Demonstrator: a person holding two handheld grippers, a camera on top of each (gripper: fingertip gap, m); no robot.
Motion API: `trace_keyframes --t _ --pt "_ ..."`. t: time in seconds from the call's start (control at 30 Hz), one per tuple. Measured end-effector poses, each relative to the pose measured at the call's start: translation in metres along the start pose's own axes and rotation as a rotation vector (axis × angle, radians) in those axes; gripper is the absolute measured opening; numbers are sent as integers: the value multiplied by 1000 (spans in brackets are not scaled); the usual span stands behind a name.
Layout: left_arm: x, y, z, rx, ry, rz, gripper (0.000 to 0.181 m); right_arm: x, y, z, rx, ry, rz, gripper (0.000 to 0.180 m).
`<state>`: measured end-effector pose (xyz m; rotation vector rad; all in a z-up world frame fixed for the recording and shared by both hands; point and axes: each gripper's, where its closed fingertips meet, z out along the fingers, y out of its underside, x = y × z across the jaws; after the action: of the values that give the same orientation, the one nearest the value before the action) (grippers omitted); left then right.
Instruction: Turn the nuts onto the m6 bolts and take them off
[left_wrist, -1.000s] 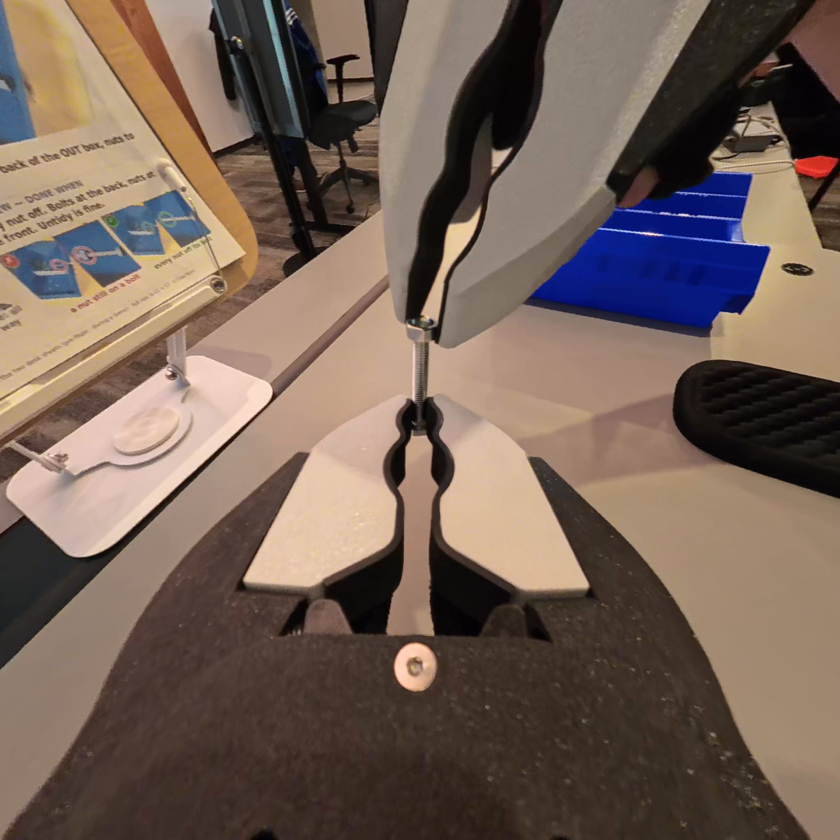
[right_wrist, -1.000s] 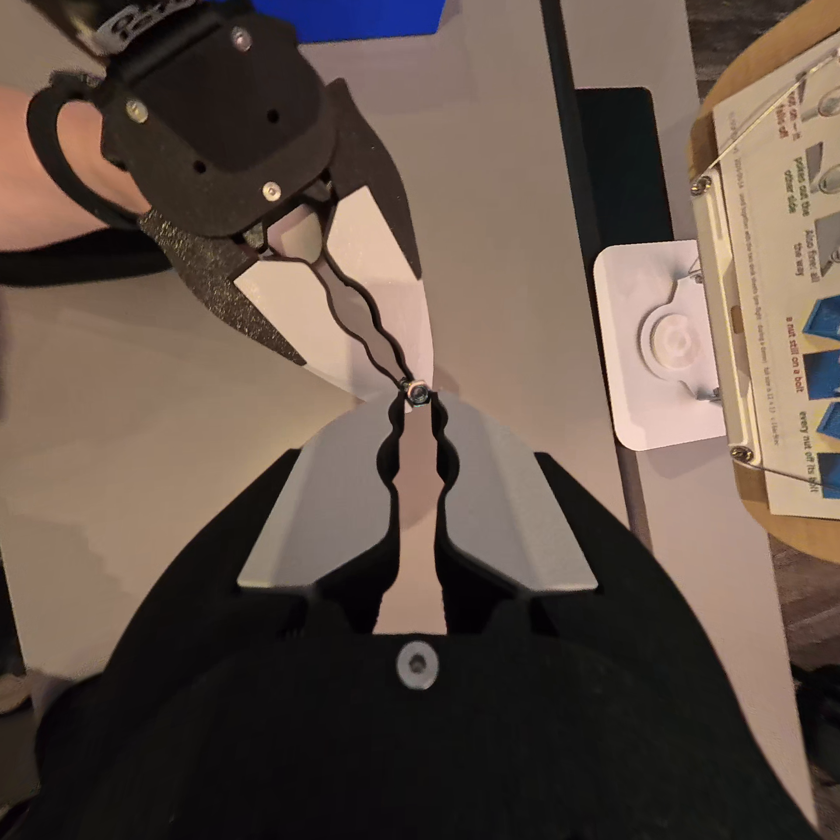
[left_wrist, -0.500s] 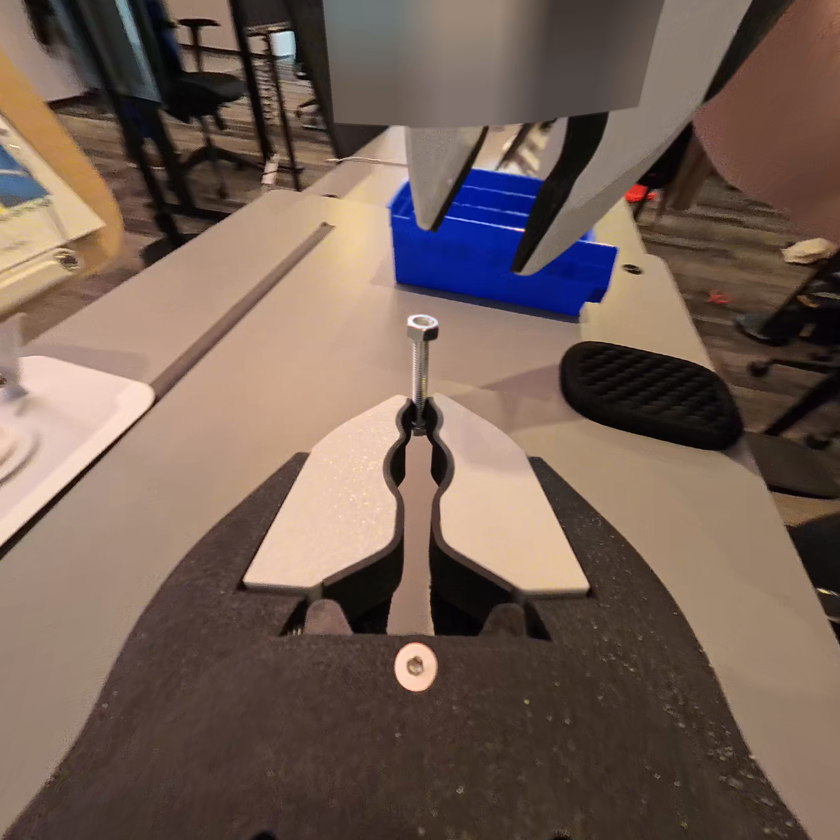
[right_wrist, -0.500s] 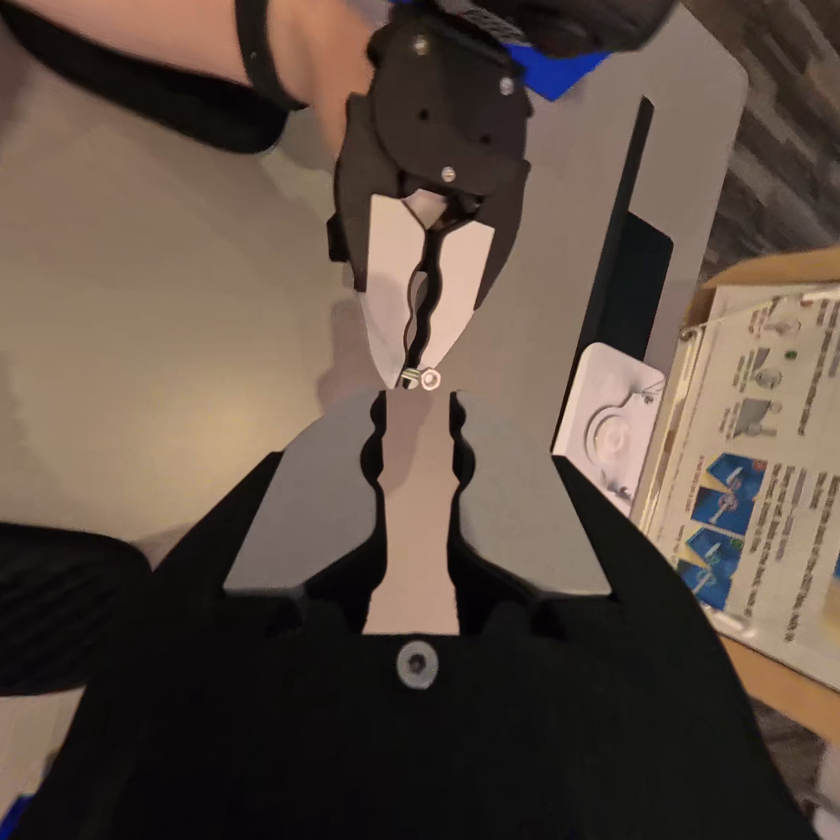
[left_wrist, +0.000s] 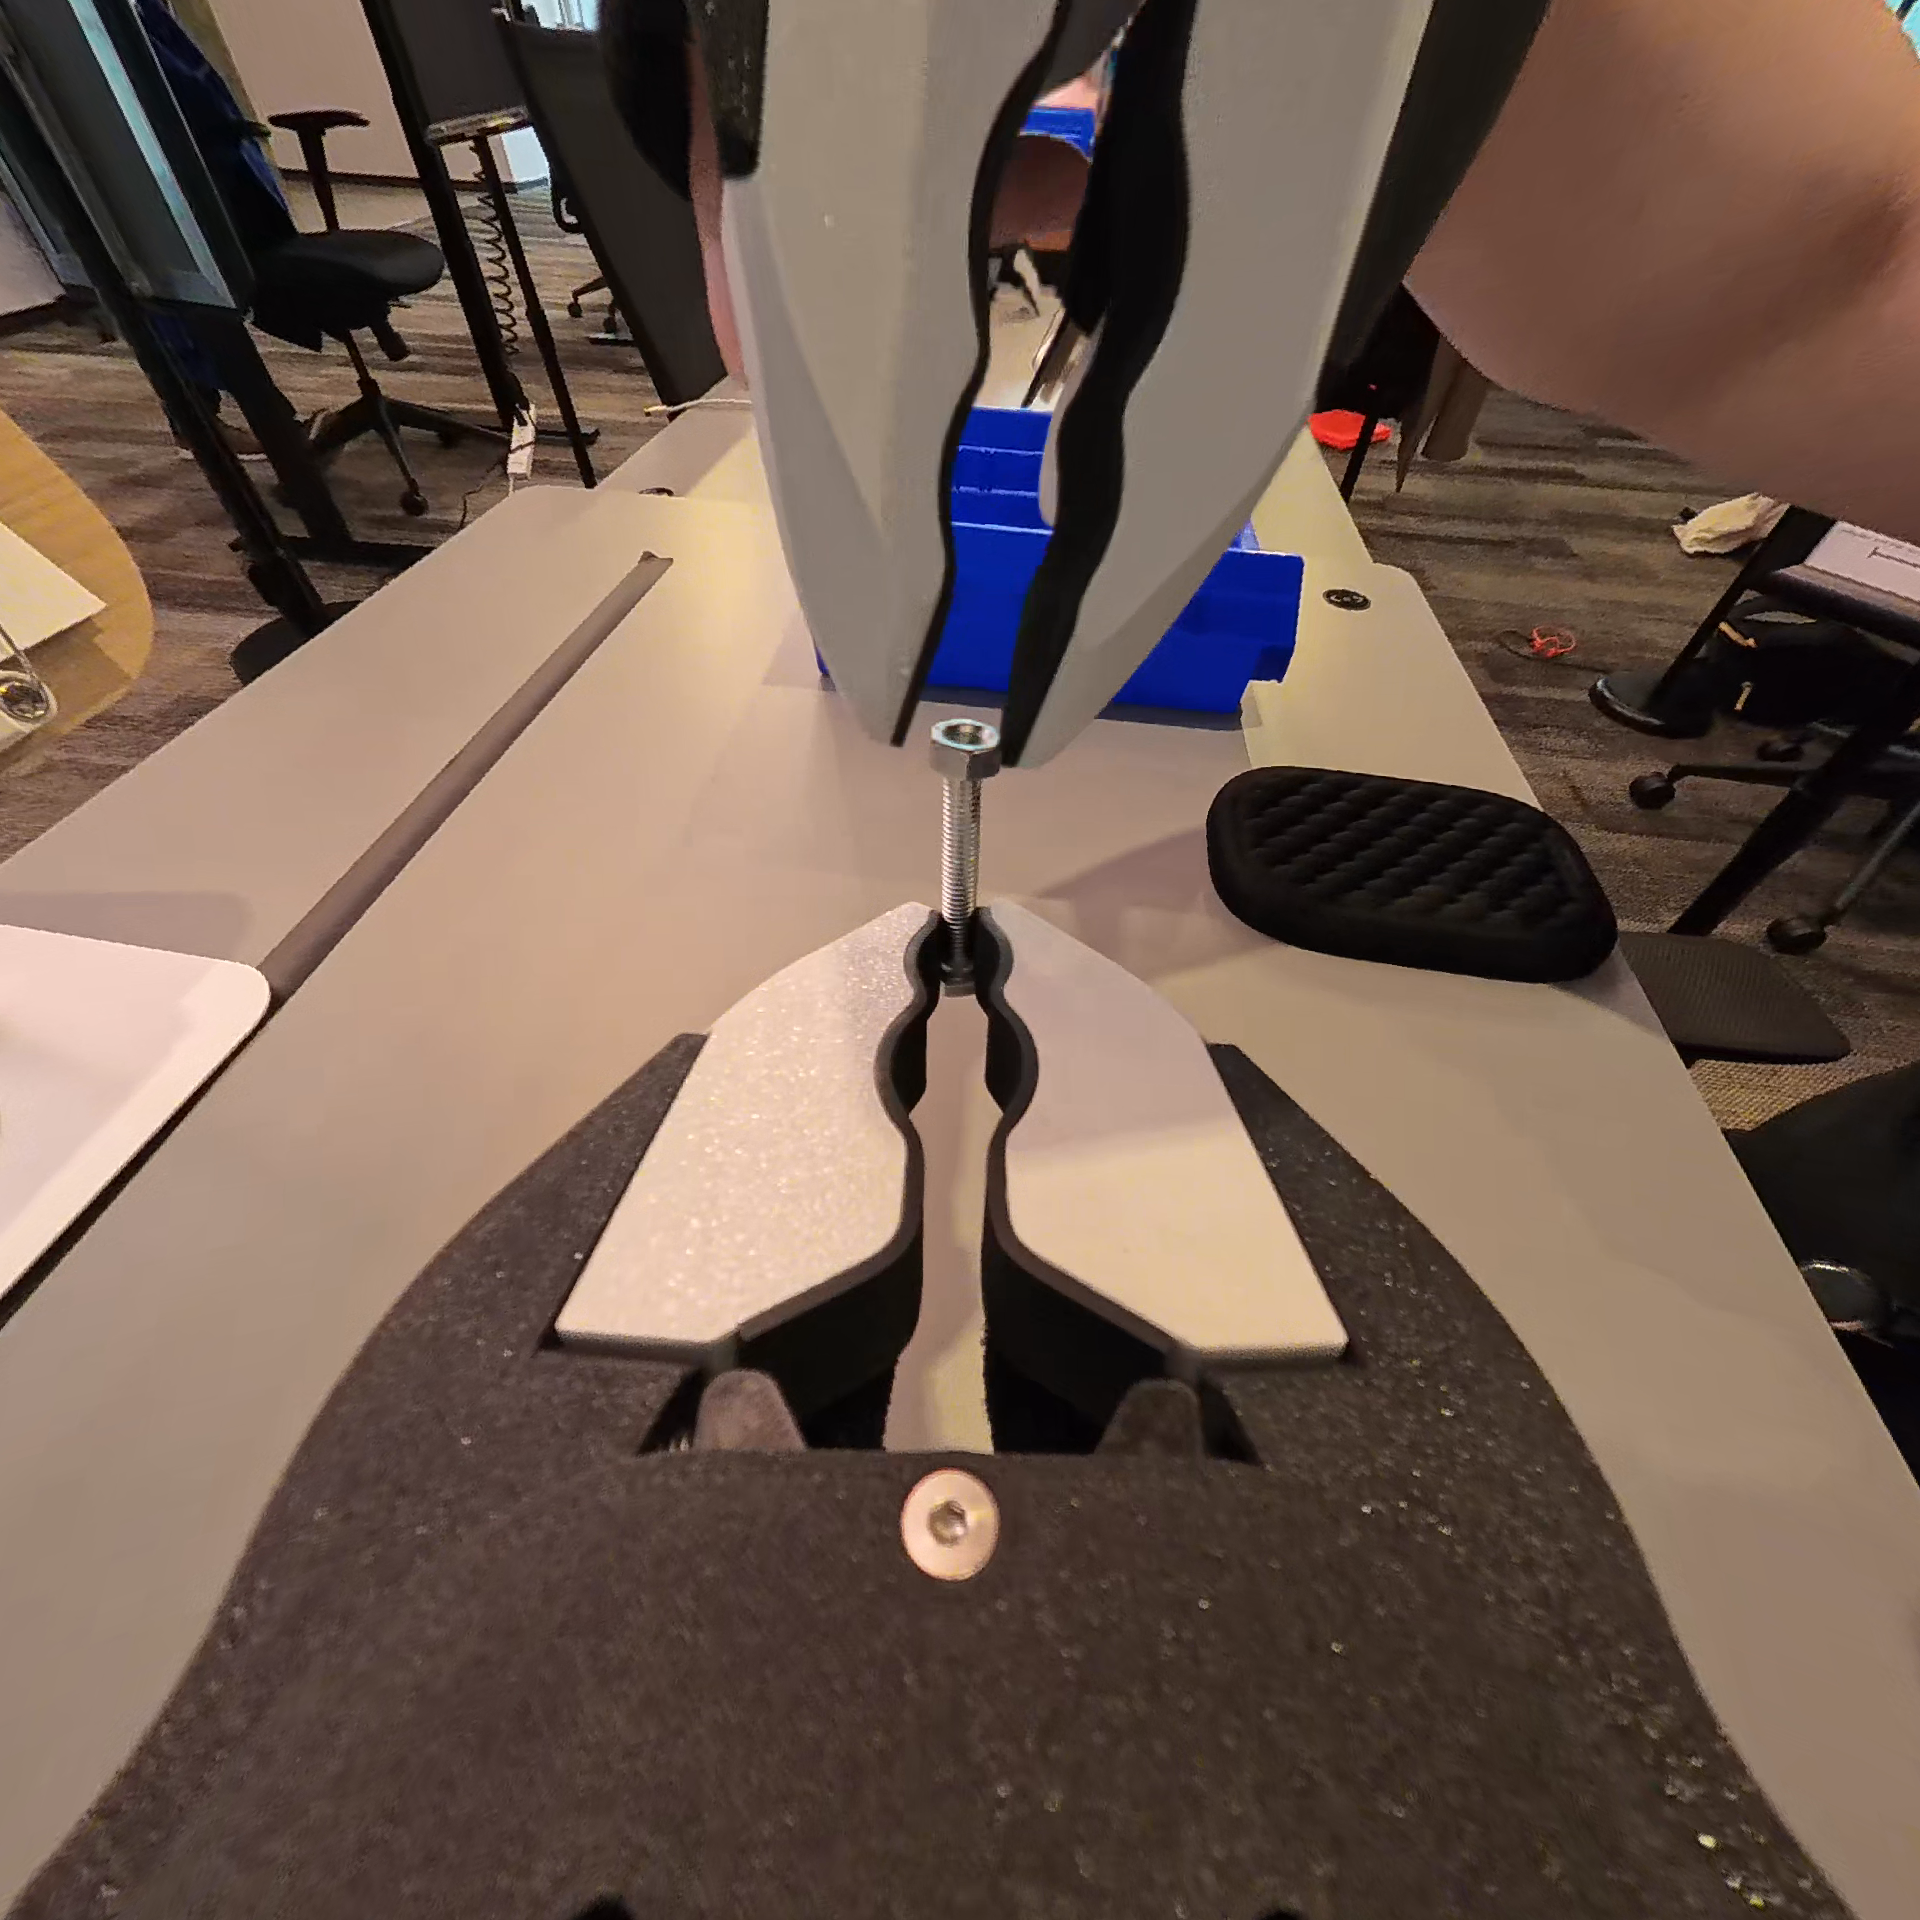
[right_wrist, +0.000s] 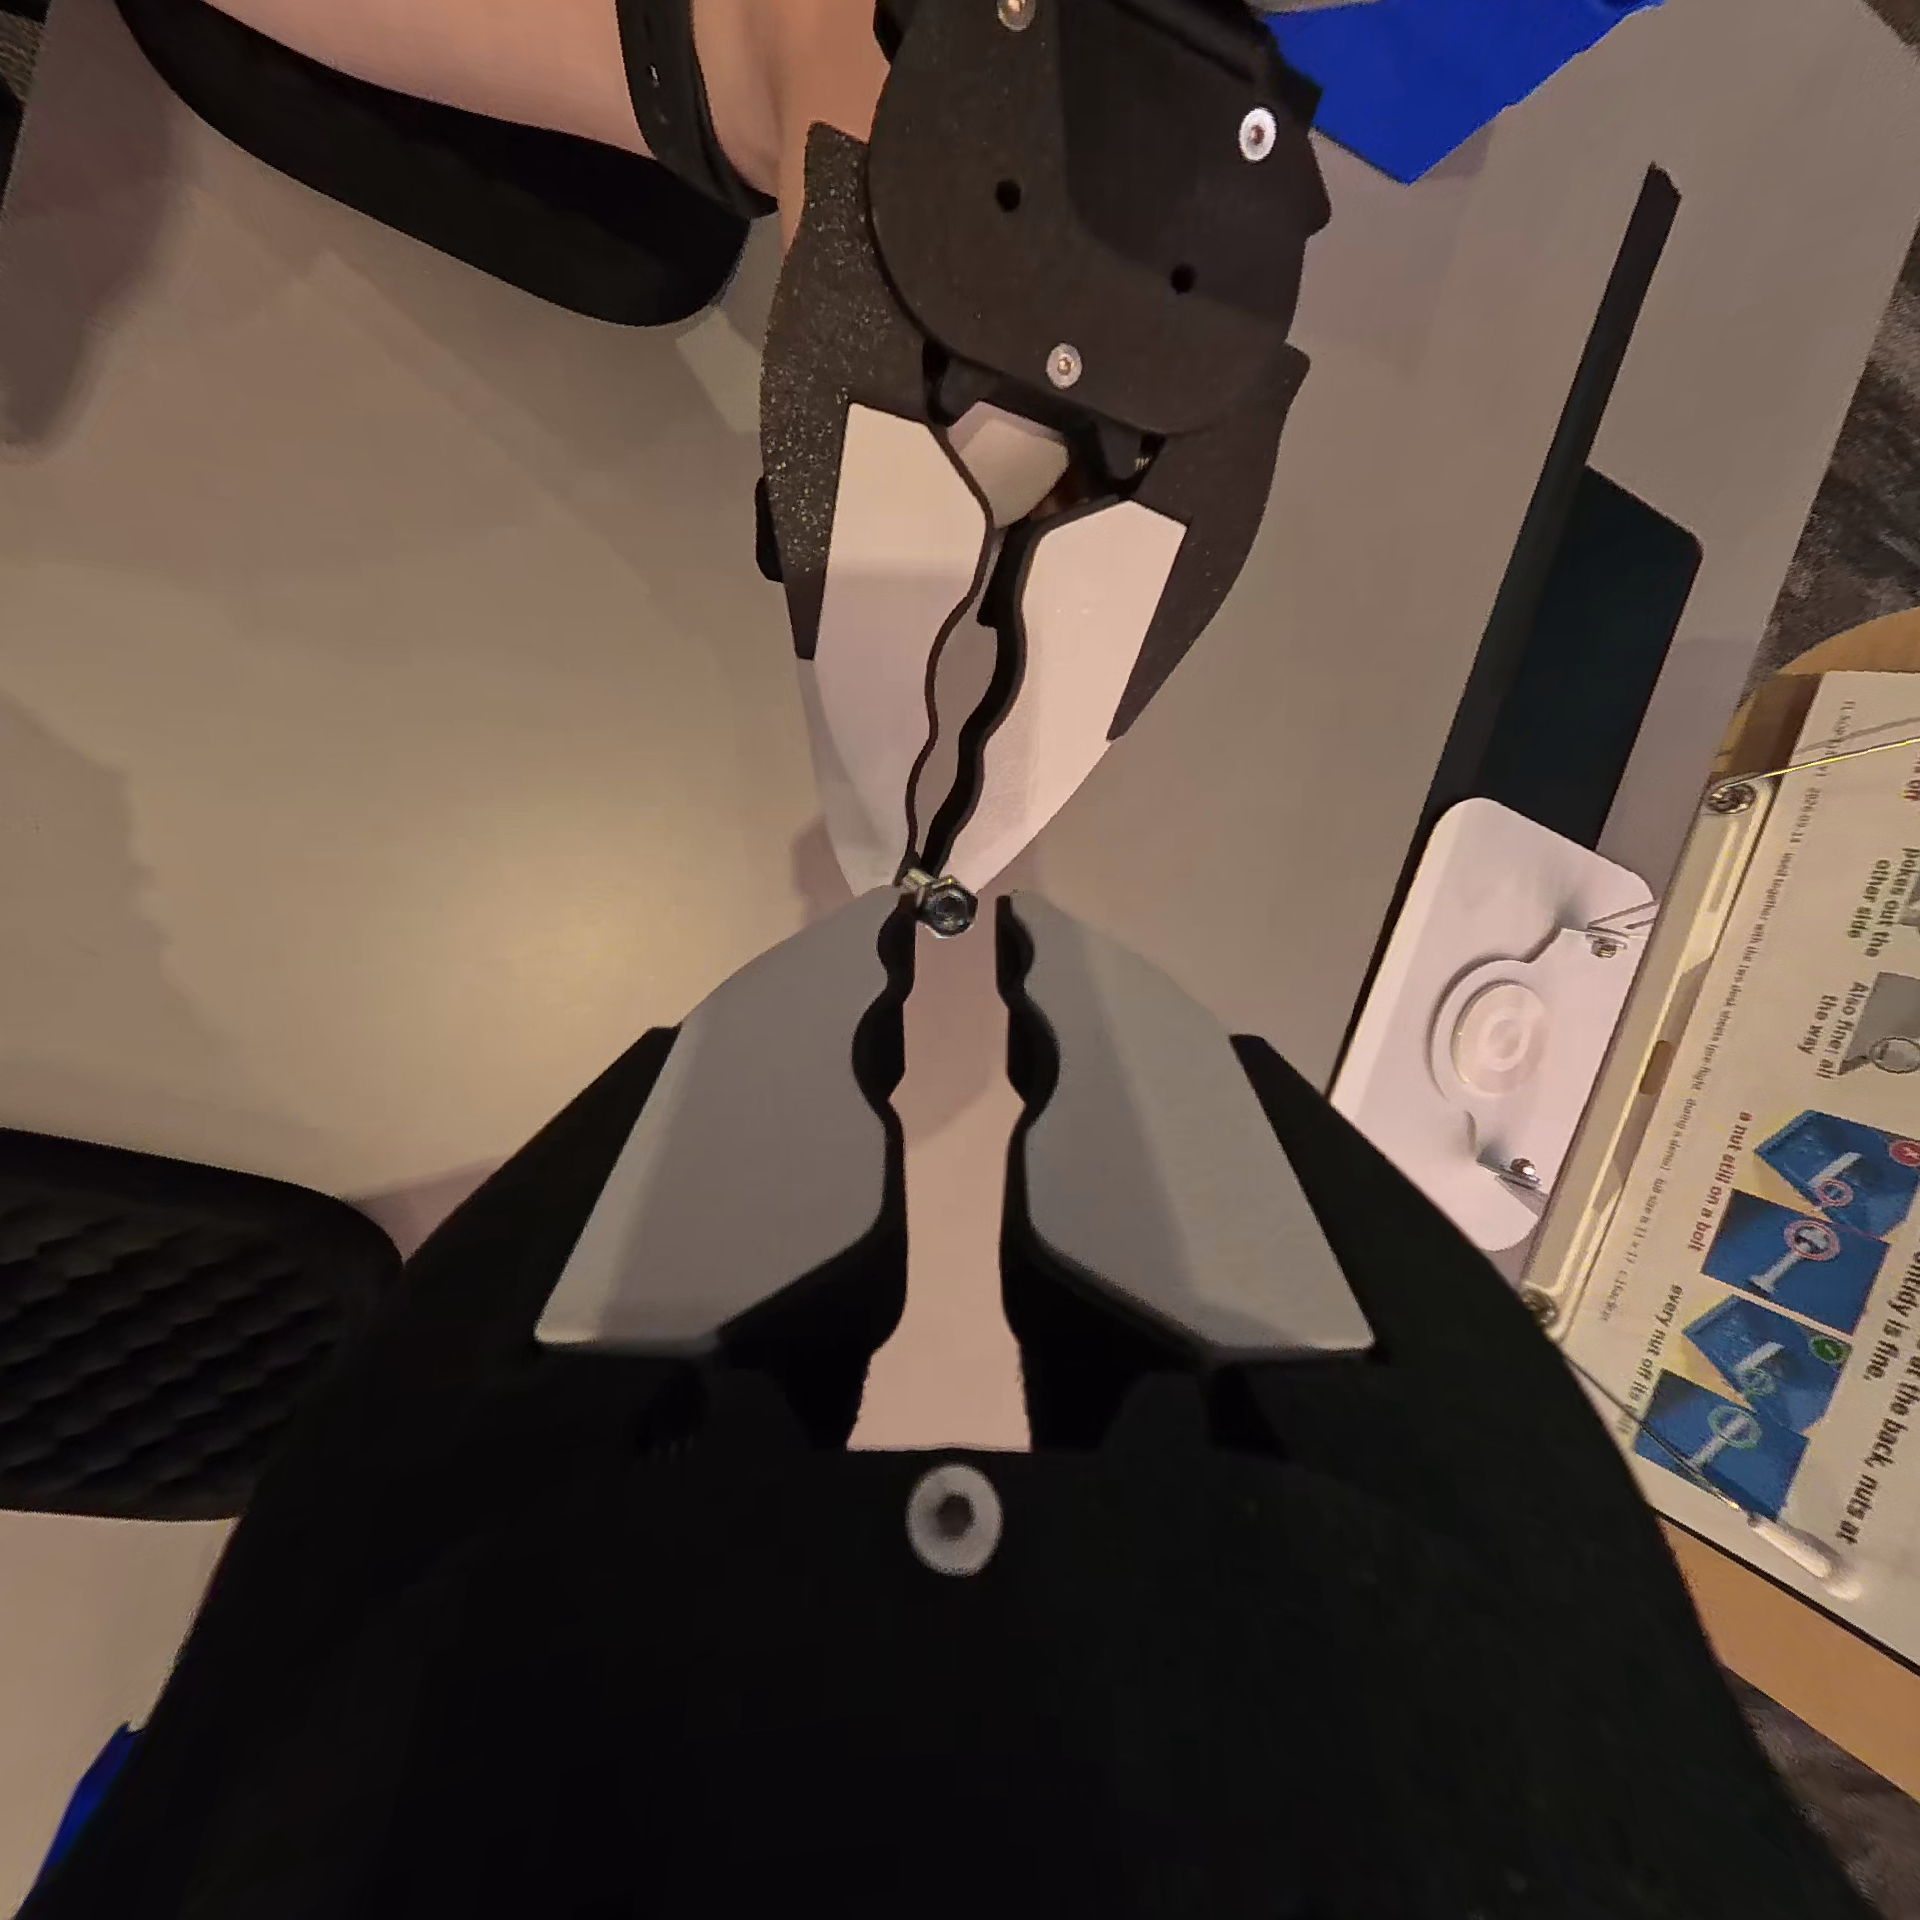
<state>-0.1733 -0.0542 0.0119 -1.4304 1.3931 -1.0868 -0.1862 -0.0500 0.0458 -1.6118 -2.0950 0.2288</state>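
Note:
My left gripper (left_wrist: 961, 920) is shut on the lower end of a threaded bolt (left_wrist: 961, 847) and holds it upright above the grey table (left_wrist: 623, 935). A hex nut (left_wrist: 964, 746) sits at the bolt's top end. My right gripper (left_wrist: 964, 740) comes down from above with its jaws a little apart, one tip on each side of the nut. In the right wrist view the right gripper (right_wrist: 948, 914) is open. The nut (right_wrist: 951, 912) lies between its tips, nearer the left finger (right_wrist: 810, 1039). The left gripper (right_wrist: 925, 878) faces it, shut on the bolt.
A blue bin (left_wrist: 1195, 634) stands at the table's far end. A black textured pad (left_wrist: 1403, 873) lies to the right. A white stand base (left_wrist: 94, 1070) with an instruction sheet (right_wrist: 1818, 1143) is on the left. A dark slot (left_wrist: 468, 769) runs along the table. The tips of both grippers are at nearly the same place.
The right gripper was shut on the nut, then opened and lifted away. Now it is back down with open tips around the nut. The left gripper kept hold of the bolt while swinging.

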Motion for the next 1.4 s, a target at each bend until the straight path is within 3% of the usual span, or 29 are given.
trace_keyframes --t 0.2,0.63,0.77,0.9,1.03,1.2,1.4 --pt "-6 0 0 -7 -38 -4 5 3 1 2 20 -3 77 11" --pt "-42 2 -1 -106 -371 -25 5 32 13 7 102 200 674 10" --pt "-43 4 0 -134 -400 -6 5 31 15 9 123 200 732 10" --pt "-41 4 1 -121 -373 -23 5 31 14 8 122 226 679 24" --pt "-33 4 -2 -91 -269 -68 5 35 9 -11 123 294 472 31" --pt "-9 -1 -4 -28 -46 -103 5 5 1 -22 76 153 51 29" --pt "10 2 -2 -40 64 -47 5 -8 -5 -16 62 50 -68 23"
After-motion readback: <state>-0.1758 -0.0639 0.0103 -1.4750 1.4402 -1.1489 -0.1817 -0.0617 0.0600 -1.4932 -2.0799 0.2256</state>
